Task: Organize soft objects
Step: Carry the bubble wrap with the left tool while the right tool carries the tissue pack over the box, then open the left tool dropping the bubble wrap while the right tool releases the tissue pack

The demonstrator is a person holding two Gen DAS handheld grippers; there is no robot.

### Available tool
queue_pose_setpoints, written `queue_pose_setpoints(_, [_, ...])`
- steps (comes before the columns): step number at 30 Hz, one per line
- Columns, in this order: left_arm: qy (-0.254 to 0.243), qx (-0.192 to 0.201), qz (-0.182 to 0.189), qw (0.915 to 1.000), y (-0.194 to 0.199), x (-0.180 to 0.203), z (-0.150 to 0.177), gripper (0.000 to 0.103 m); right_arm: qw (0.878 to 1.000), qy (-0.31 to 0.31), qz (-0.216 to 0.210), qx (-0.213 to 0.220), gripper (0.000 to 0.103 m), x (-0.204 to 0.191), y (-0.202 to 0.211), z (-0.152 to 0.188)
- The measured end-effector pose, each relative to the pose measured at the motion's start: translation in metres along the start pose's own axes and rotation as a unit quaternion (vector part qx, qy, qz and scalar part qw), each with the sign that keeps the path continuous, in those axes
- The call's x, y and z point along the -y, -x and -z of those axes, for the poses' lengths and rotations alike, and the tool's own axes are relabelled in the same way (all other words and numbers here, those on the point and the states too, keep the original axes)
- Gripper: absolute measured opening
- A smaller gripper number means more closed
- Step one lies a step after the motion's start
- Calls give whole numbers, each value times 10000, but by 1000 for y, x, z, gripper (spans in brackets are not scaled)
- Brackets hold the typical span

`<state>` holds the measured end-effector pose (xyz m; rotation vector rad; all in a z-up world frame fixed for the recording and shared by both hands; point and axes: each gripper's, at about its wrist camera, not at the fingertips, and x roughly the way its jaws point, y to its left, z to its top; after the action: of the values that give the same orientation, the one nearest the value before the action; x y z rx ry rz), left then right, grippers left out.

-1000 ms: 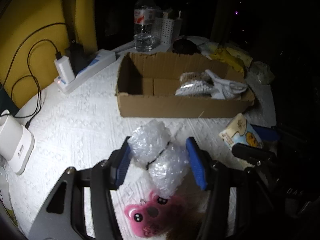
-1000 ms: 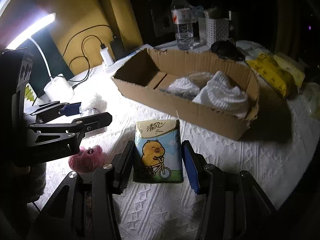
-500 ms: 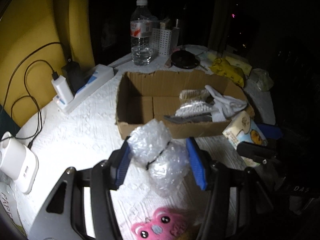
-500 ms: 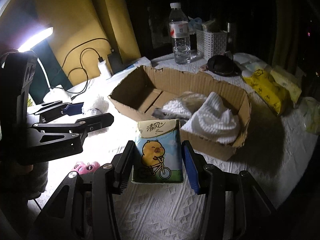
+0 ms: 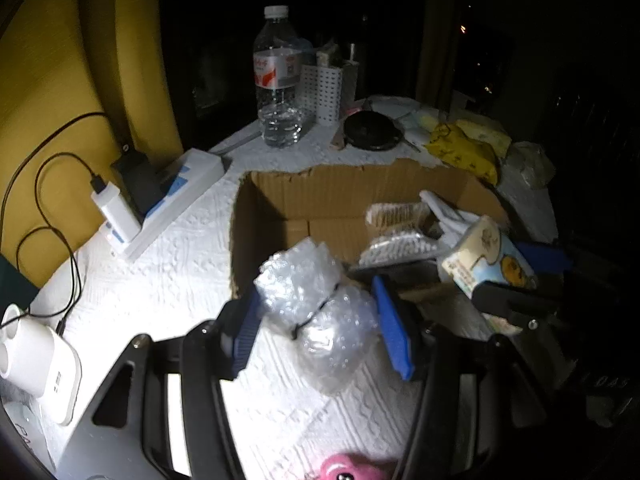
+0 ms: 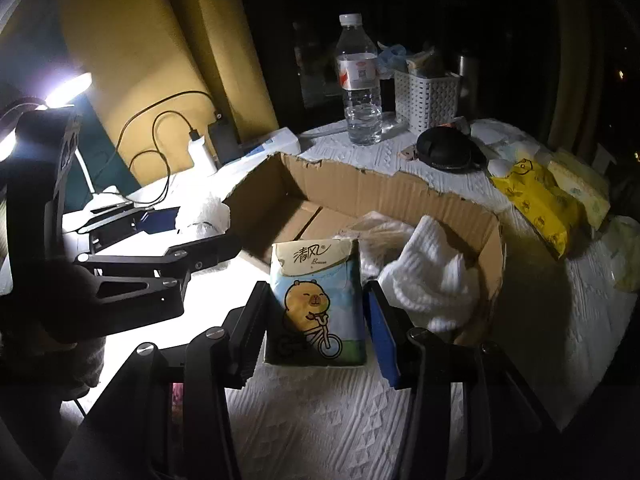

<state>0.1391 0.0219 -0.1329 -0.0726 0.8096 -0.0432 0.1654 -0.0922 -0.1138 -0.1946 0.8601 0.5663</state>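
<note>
Two items in transit, roughly half the lot. My left hand-held gripper (image 5: 316, 322) is clamped on a bubble-wrap bundle (image 5: 316, 312), held over the near-left corner of the cardboard box (image 6: 360, 188). My right hand-held gripper (image 6: 316, 320) is pinched on a tissue pack (image 6: 316, 300) at the box's near wall. Already inside — white cloth (image 6: 432, 280) and other soft pieces. Left out — pink plush (image 5: 348, 468), yellow packs (image 6: 536, 200). Bench (image 6: 340, 420): white textured cover, lamp-lit; room dark, yellow curtain behind.
</note>
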Motion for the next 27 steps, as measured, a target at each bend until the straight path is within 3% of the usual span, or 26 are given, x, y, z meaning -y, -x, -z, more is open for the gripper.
queue_pose_setpoints(27, [-244, -142, -96, 9996, -65, -15, -46, 57, 9997, -223, -62, 73, 50, 38, -40, -42])
